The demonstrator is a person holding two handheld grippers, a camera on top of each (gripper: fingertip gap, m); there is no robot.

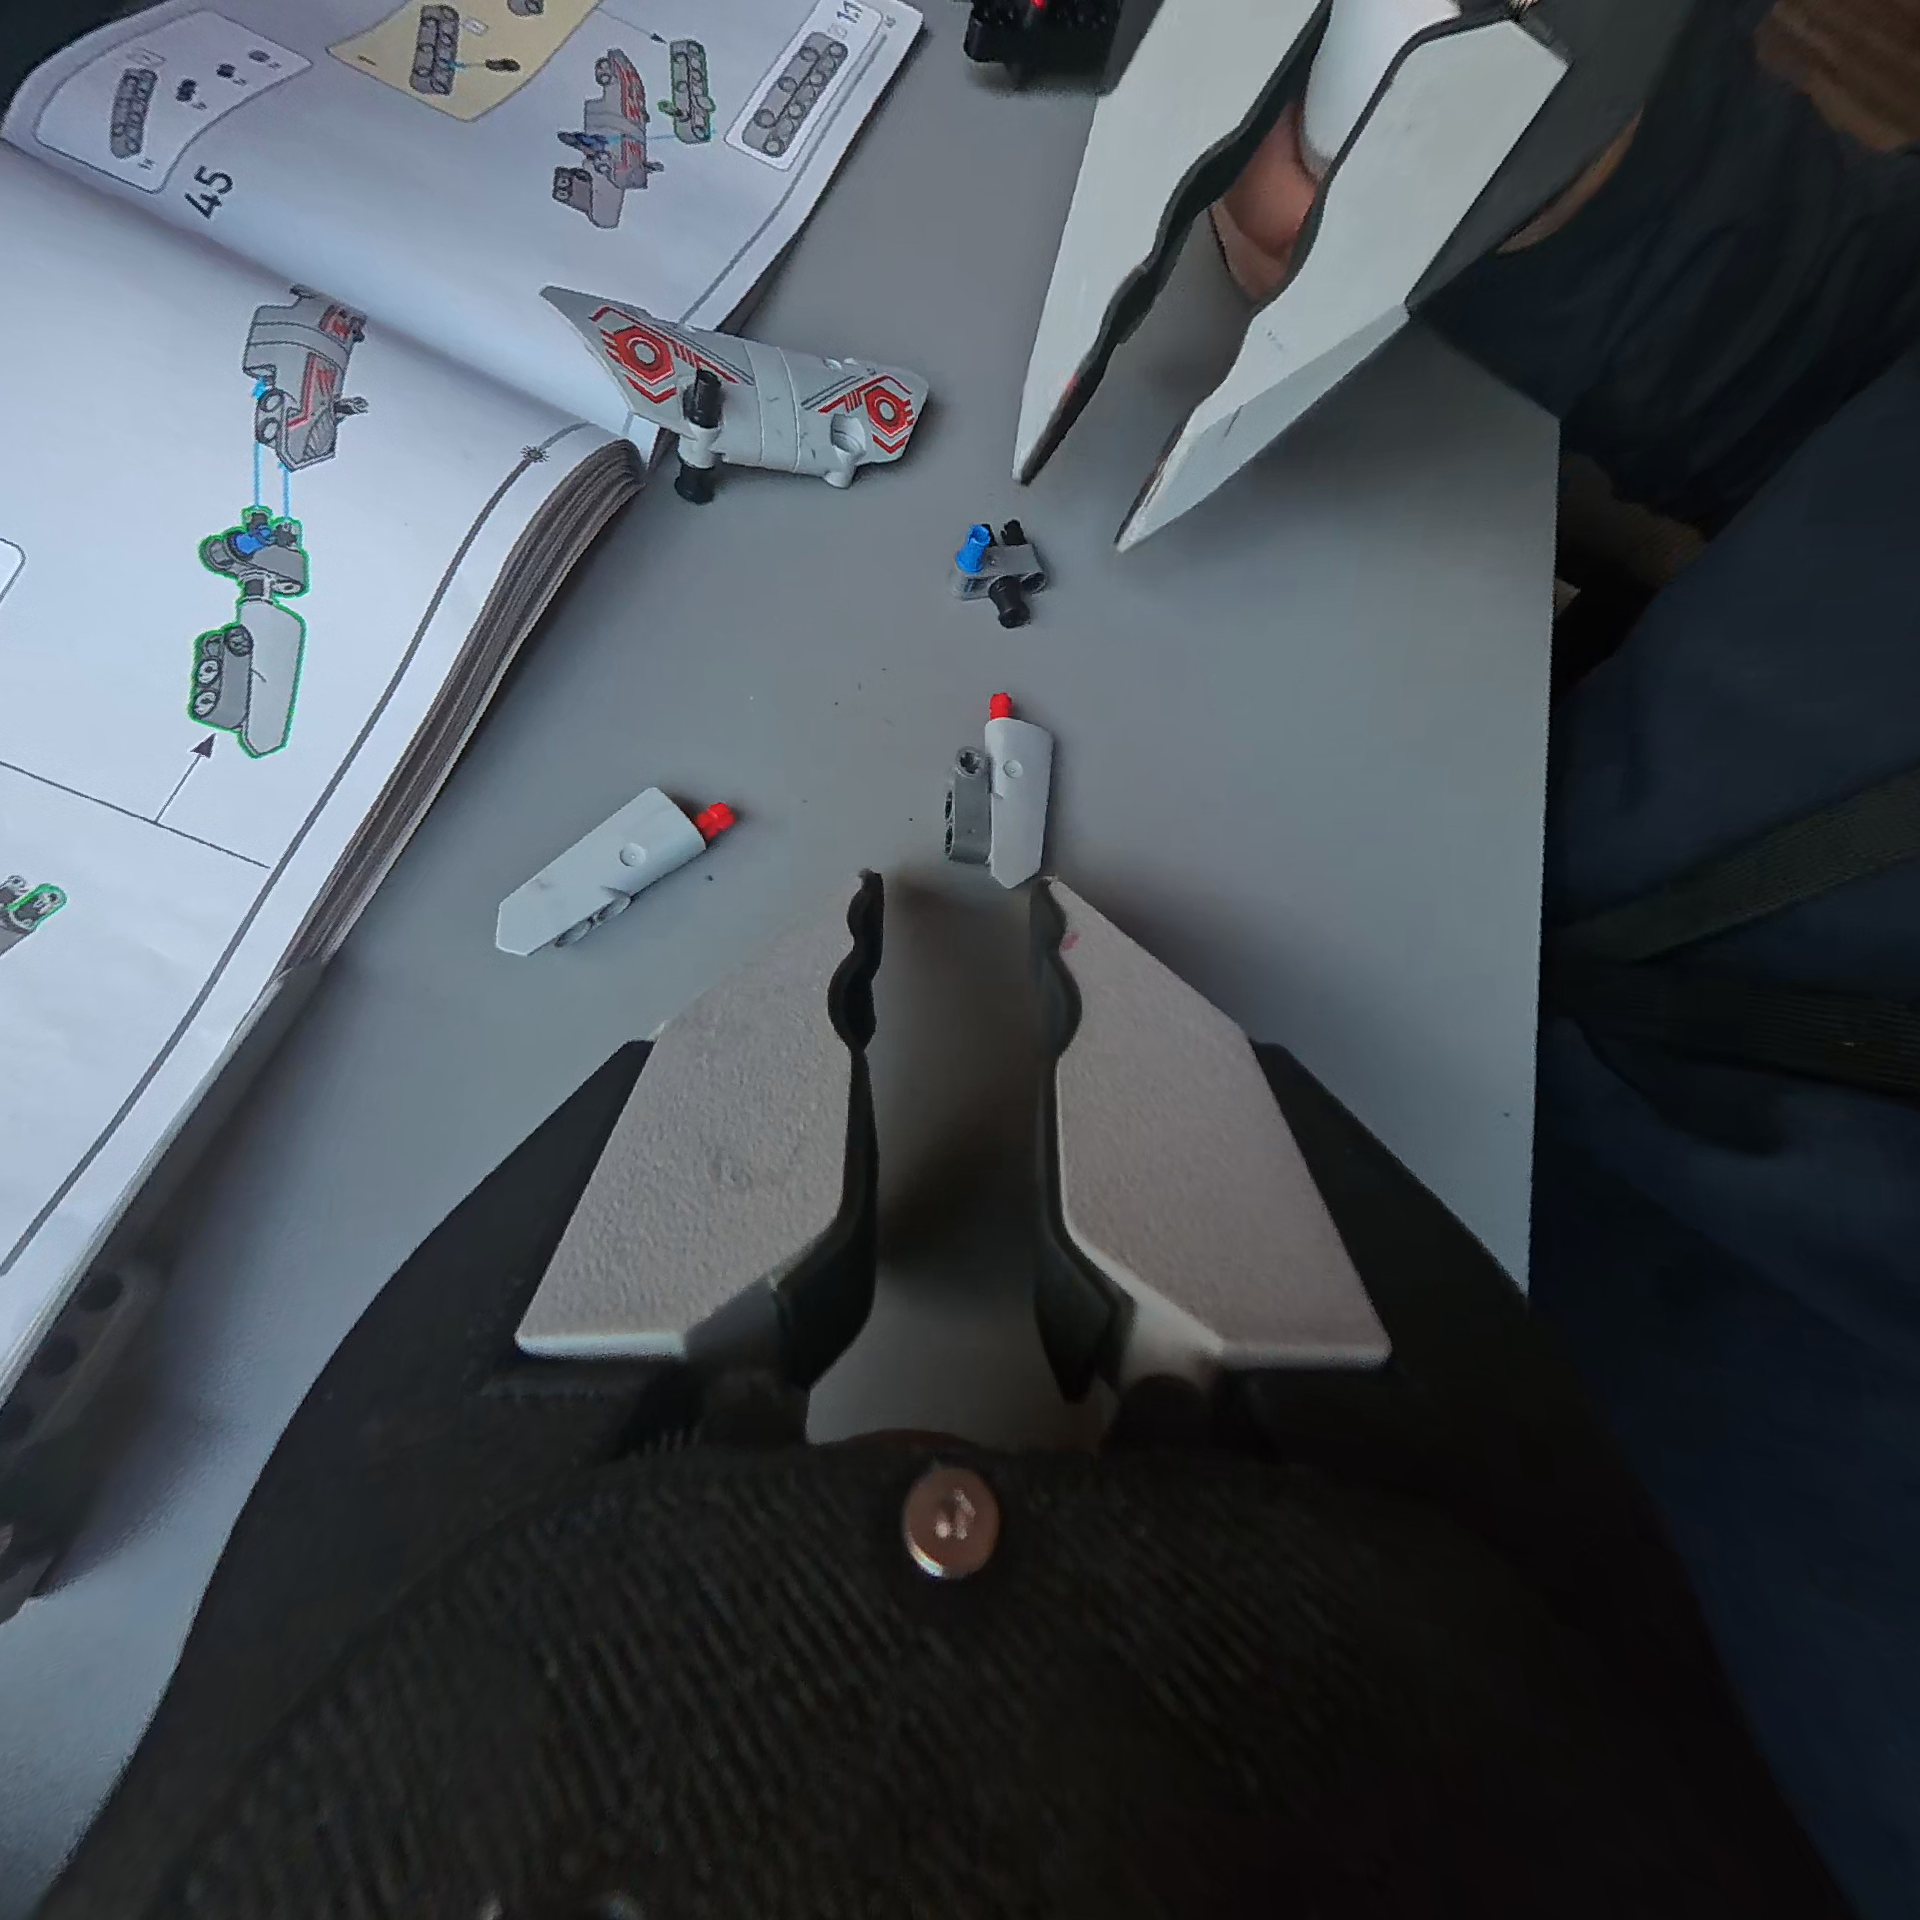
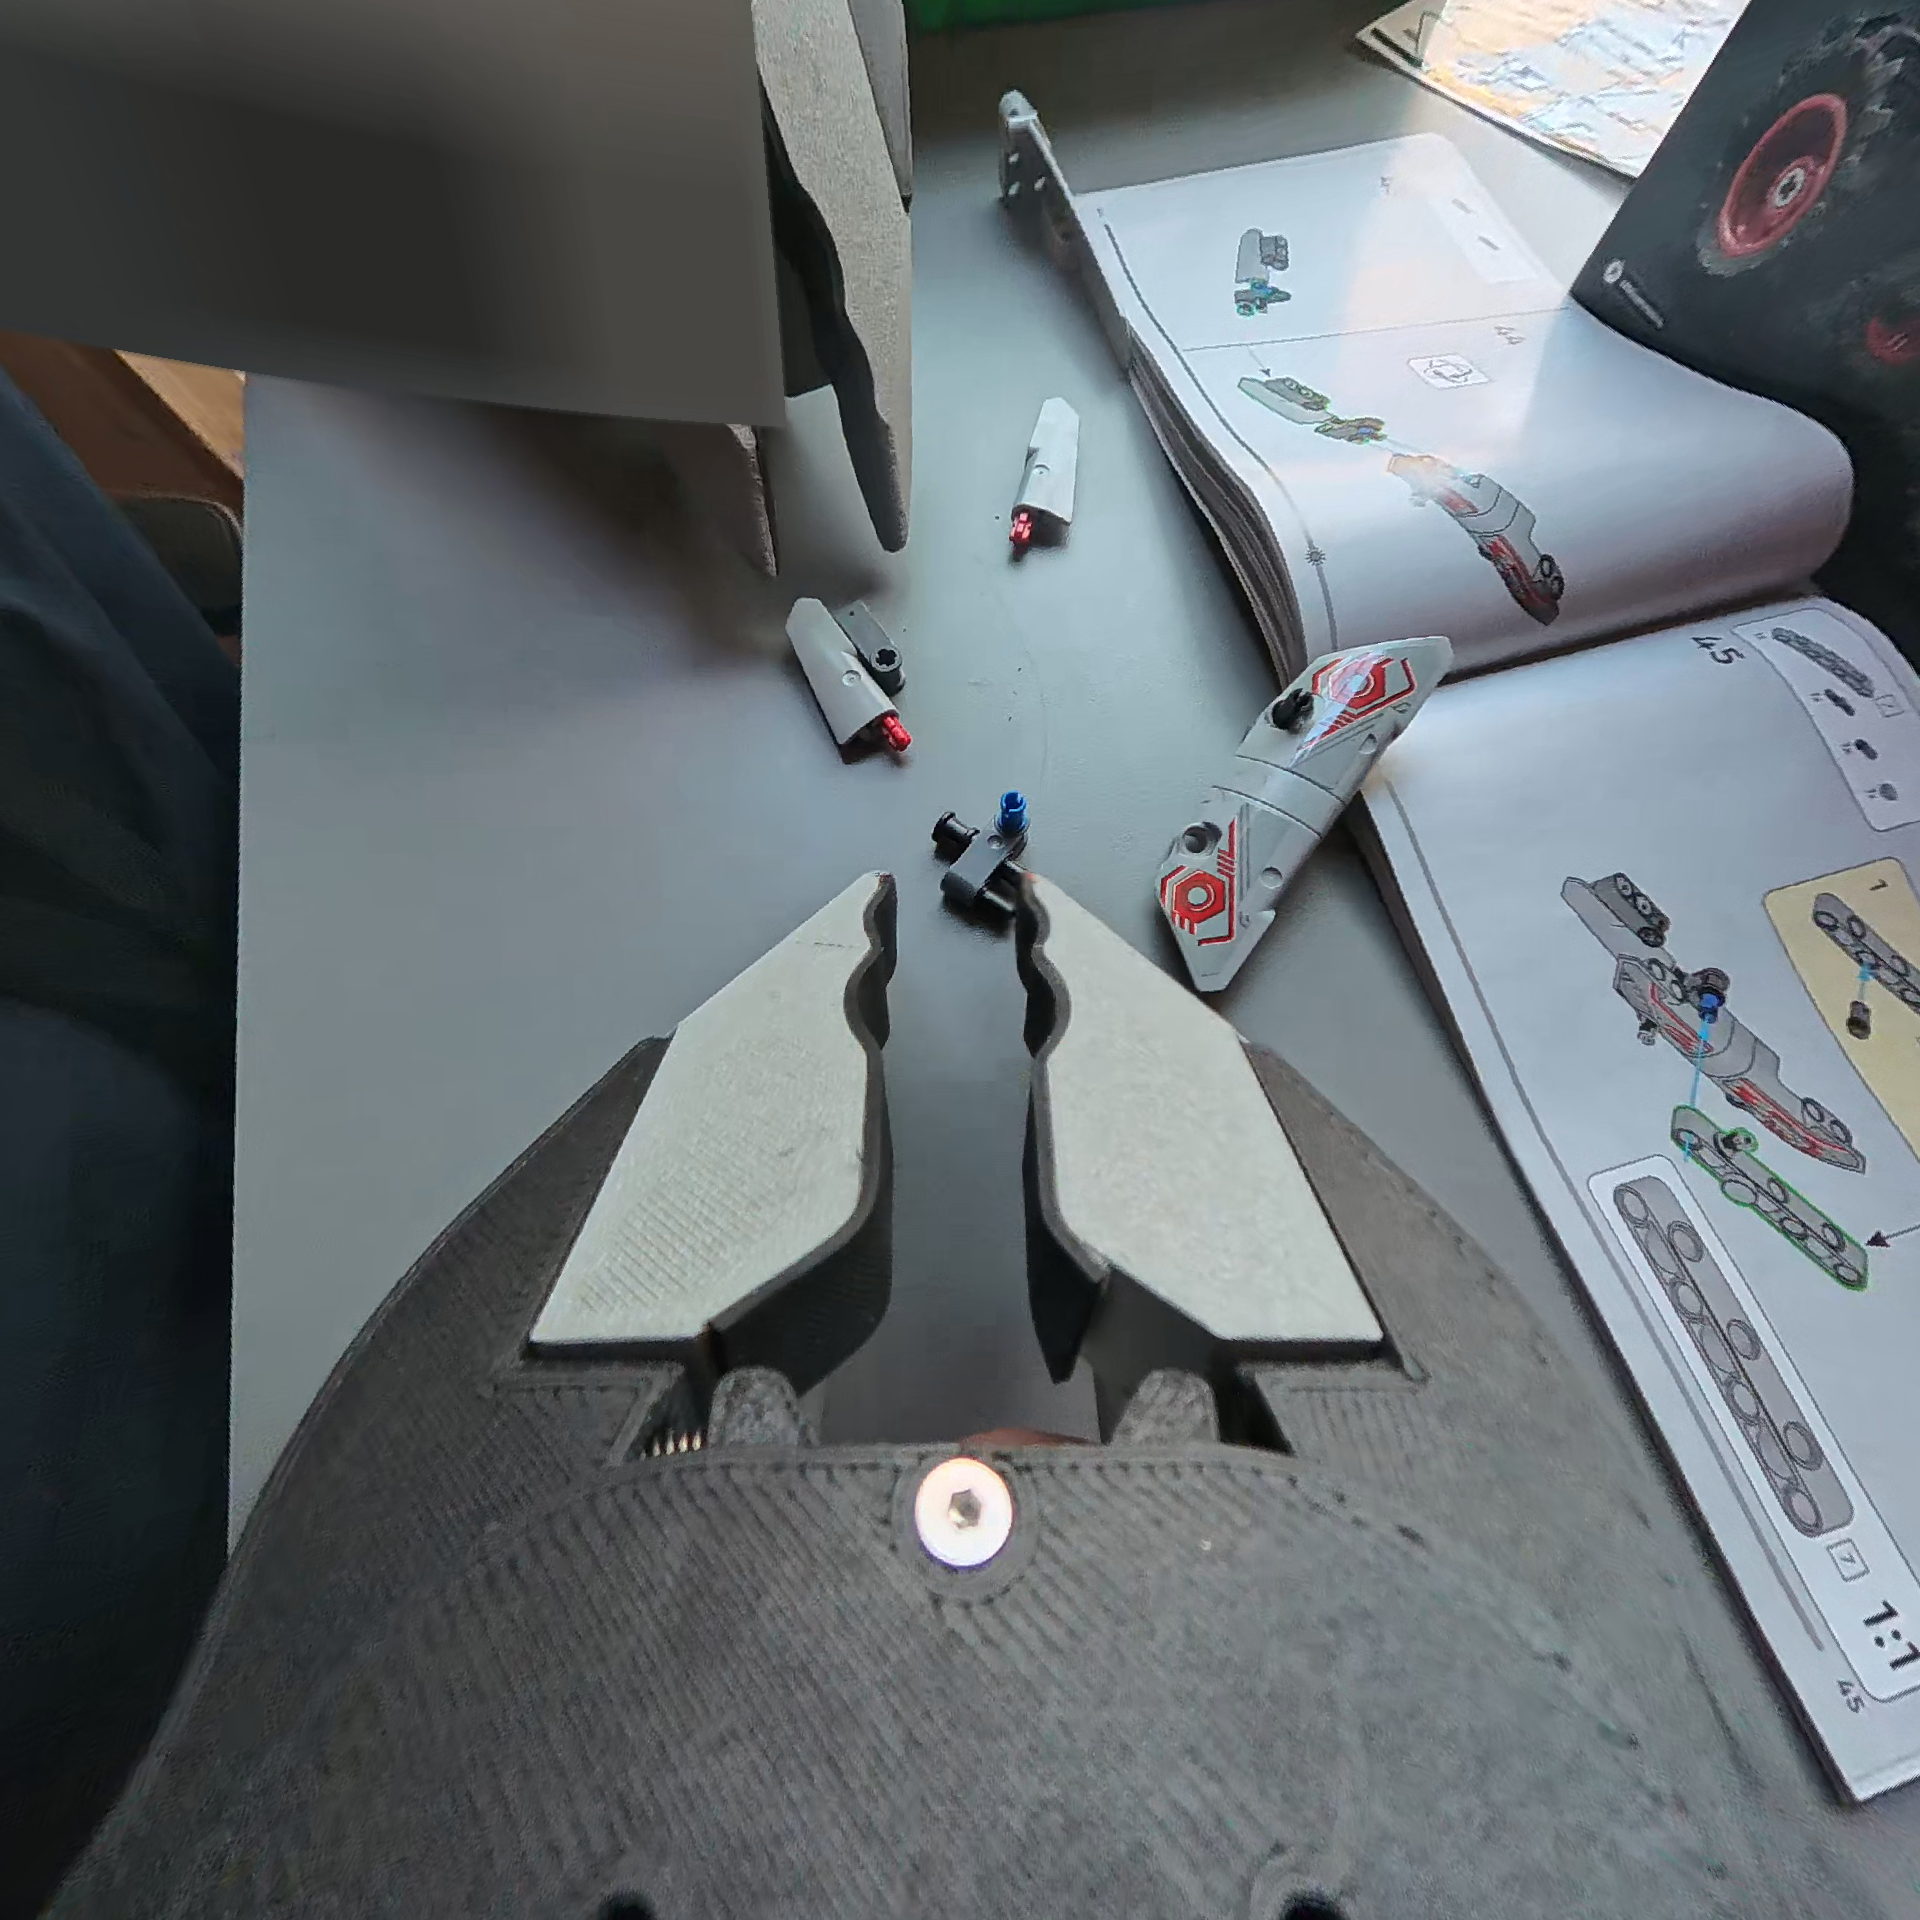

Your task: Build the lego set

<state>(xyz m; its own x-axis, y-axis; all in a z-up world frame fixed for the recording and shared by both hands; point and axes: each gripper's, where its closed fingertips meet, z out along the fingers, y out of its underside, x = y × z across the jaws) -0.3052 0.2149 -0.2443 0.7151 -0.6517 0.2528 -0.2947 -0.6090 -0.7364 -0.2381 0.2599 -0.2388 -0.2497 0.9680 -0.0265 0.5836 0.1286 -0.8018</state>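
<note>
My left gripper [image 1: 956,888] is open and empty, its tips just short of a grey panel with a red pin and a dark grey connector [image 1: 1003,795]; that piece also shows in the right wrist view [image 2: 847,675]. My right gripper [image 2: 956,888] is open and empty, just behind a small connector with blue and black pins [image 2: 982,847], which also shows in the left wrist view [image 1: 995,571]. The right gripper also shows in the left wrist view [image 1: 1075,509]. A second grey panel with a red pin [image 1: 608,873] lies to the left. A long grey panel with red markings [image 1: 748,390] lies by the booklet.
An open instruction booklet [image 1: 208,520] covers the left of the grey table [image 1: 1299,831]; in the right wrist view the booklet [image 2: 1558,727] lies to the right. A dark box with a red wheel picture [image 2: 1787,208] stands far right. The table edge [image 1: 1548,831] runs close by. There is about 9 centimetres between the tips of the two grippers.
</note>
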